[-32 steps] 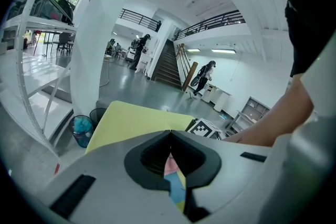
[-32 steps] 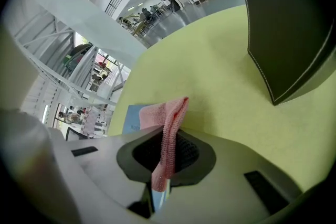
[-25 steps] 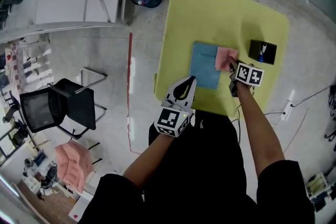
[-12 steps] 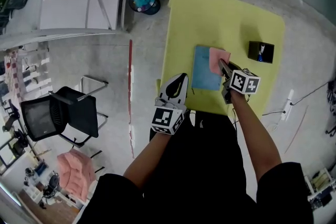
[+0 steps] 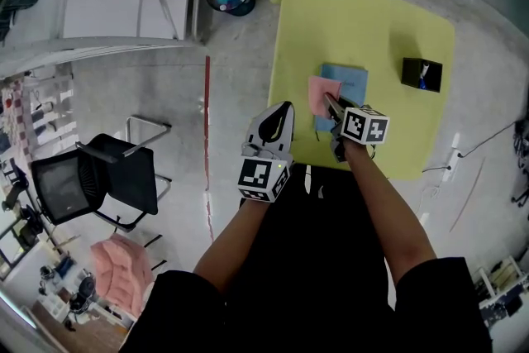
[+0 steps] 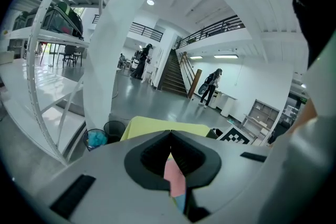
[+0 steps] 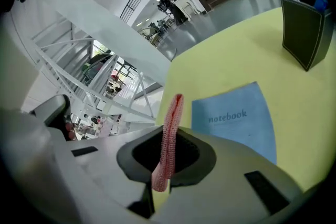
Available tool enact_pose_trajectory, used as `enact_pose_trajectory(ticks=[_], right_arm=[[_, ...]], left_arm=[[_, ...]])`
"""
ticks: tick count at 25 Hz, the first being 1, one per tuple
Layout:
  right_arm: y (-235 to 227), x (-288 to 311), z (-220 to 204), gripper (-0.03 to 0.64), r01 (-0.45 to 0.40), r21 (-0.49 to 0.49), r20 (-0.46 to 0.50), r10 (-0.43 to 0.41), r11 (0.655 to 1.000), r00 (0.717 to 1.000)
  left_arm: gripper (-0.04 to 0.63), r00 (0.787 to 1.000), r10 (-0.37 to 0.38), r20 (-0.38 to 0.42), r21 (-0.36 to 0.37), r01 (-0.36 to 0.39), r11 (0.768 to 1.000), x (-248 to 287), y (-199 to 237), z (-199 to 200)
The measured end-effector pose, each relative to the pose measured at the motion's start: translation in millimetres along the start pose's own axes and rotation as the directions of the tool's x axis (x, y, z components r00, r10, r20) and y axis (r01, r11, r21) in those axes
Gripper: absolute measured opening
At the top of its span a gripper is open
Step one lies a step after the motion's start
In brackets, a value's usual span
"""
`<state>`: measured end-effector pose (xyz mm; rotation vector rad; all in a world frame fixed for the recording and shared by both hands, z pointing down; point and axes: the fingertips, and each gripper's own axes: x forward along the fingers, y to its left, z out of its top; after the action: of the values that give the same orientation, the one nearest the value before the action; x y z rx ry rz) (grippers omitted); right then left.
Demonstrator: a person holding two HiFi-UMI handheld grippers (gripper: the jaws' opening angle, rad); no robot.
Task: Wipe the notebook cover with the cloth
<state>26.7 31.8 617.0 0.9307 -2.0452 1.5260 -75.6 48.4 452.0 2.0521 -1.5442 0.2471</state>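
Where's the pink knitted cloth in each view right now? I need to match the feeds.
Head view: pink knitted cloth over the blue notebook's left edge, held by the right gripper.
Left gripper view: a low-centre sliver seen past the left gripper's shut jaws.
Right gripper view: edge-on, pinched between the jaws, centre.
Shared landmark: the yellow tabletop.

Black short-sleeved clothing (image 5: pixel 331 260) — white left gripper (image 5: pixel 284 107), right gripper (image 5: pixel 328 99), black-and-white marker cubes (image 5: pixel 263 178).
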Motion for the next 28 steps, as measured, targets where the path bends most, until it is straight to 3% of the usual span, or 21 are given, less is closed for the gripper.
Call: enact_pose_trajectory(ticks=[3, 11, 16, 28], right_arm=[[1, 16, -15, 0.037, 0.025, -0.001, -0.026, -0.026, 1.000, 0.999], [-31, 43, -38, 0.037, 0.074, -0.010, -0.082, -0.074, 0.997, 0.994], [-39, 41, -36, 0.037, 0.135, -0.014, -0.064, -0.136, 0.991, 0.989], [-46, 42, -43, 0.037, 0.178, -0.036, -0.065, -0.180, 0.983, 0.982]], left_arm=[[0.011, 1.000, 0.010, -0.001, 0.015, -0.010, 1.000, -5, 12, 0], [0.011, 0.999, 0.047, -0.007, -0.050, -0.048, 0.998, -11, 37, -15], [0.011, 1.000, 0.025, -0.005, -0.032, -0.026, 0.999, -14, 34, -18], [0.011, 0.999, 0.007, -0.035, 0.000, -0.007, 1.000, -21, 34, -28]])
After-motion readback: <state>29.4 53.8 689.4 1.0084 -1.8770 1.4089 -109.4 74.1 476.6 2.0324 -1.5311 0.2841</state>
